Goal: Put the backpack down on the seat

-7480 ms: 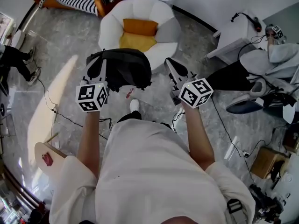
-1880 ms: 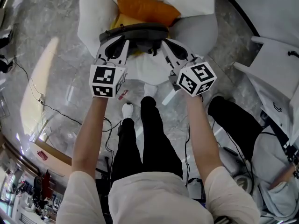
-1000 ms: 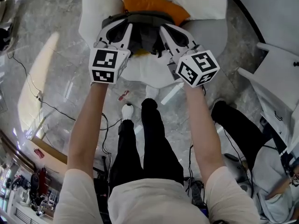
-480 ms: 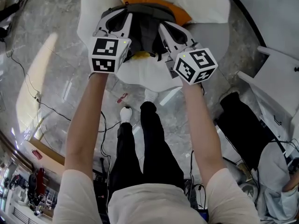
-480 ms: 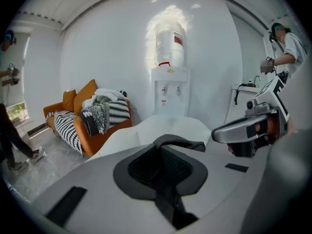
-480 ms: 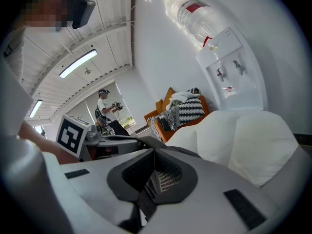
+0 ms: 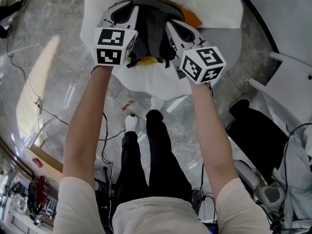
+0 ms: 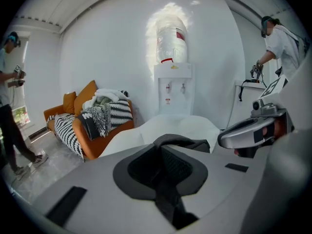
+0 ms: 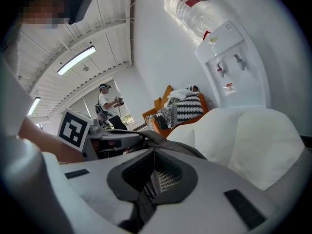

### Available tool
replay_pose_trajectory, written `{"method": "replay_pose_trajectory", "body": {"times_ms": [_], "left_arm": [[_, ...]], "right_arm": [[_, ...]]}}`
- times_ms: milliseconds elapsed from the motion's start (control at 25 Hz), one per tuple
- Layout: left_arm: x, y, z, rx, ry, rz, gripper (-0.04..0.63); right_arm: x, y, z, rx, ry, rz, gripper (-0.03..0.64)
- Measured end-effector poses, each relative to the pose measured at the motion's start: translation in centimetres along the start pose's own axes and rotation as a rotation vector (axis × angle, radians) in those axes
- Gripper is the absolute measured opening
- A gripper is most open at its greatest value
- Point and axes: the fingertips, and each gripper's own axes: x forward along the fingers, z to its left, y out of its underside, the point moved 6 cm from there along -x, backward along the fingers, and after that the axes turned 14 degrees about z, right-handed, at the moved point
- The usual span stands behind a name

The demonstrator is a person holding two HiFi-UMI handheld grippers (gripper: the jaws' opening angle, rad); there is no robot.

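Observation:
A dark grey backpack hangs over the white armchair, in front of its orange cushion. It is held between both grippers. My left gripper is shut on a dark backpack strap at the bag's left side. On the bag's right side my right gripper is shut on another strap. In both gripper views the jaws pinch webbing, and backpack fabric bunches just beyond them. The chair's seat lies right behind the bag. Whether the bag's bottom touches the seat is hidden.
A water dispenser stands behind the chair, and an orange sofa with striped throws to its left. People stand at the left and right. Cables cross the marble floor; a white table is on the right.
Both grippers have moved forward with the backpack, from the chair's front edge to over the seat. The bag now covers most of the yellow and orange cushions. Both grips held.

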Motion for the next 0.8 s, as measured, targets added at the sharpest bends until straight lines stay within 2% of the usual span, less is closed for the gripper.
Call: {"method": "replay_pose_trajectory", "body": {"times_ms": [240, 600, 800], "left_arm": [[1.3, -0.4, 0.9, 0.021, -0.006, 0.01, 0.044], [3.3, -1.2, 1.6, 0.012, -0.026, 0.03, 0.046], [4.1, -1.4, 1.7, 0.024, -0.037, 0.037, 0.045]], "right_arm": [[2.0, -0.7, 0.6, -0.024, -0.016, 0.017, 0.025], [3.4, -0.3, 1.0, -0.034, -0.047, 0.046, 0.025], [2.8, 0.2, 0.6, -0.03, -0.03, 0.041, 0.025]]}}
